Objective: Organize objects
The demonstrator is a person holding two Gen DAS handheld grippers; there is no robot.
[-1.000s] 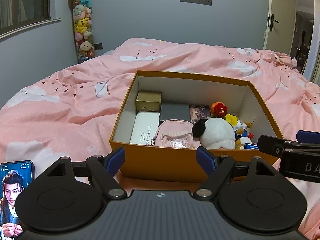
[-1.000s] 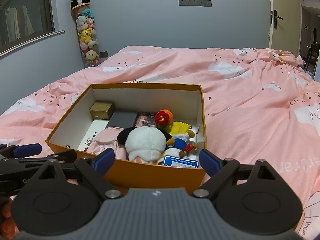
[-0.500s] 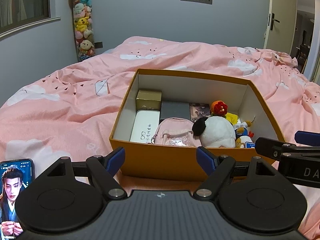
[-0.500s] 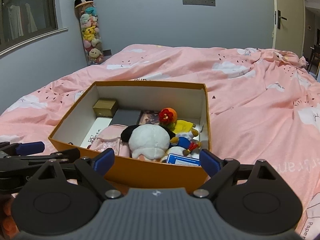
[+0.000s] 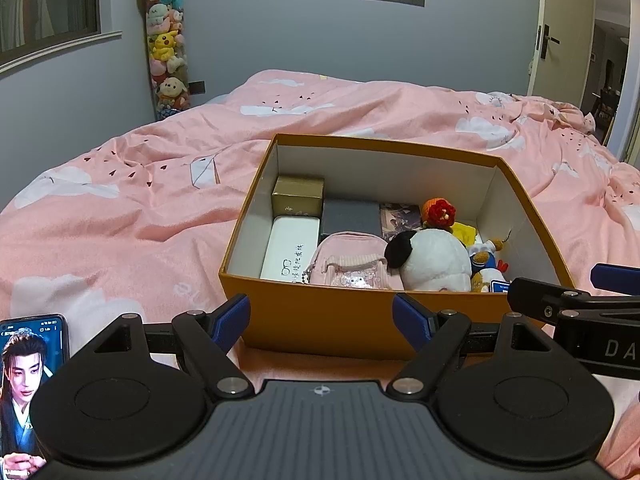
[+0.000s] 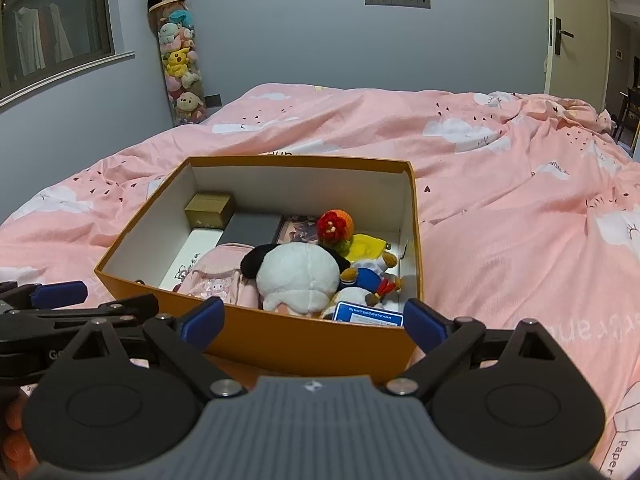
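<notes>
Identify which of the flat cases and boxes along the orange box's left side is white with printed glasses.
The long white case, nearest the front wall; the gold box and grey box lie behind it.

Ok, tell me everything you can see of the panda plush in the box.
The panda plush is round, white and fuzzy with black ears, seemingly turned away from both cameras, so no face shows. It lies in the near right part of the orange cardboard box, on top of other items. The pink mini backpack presses against its left side, the duck plush its right, and the red-orange crocheted toy sits just behind. Neither gripper touches it.
</notes>
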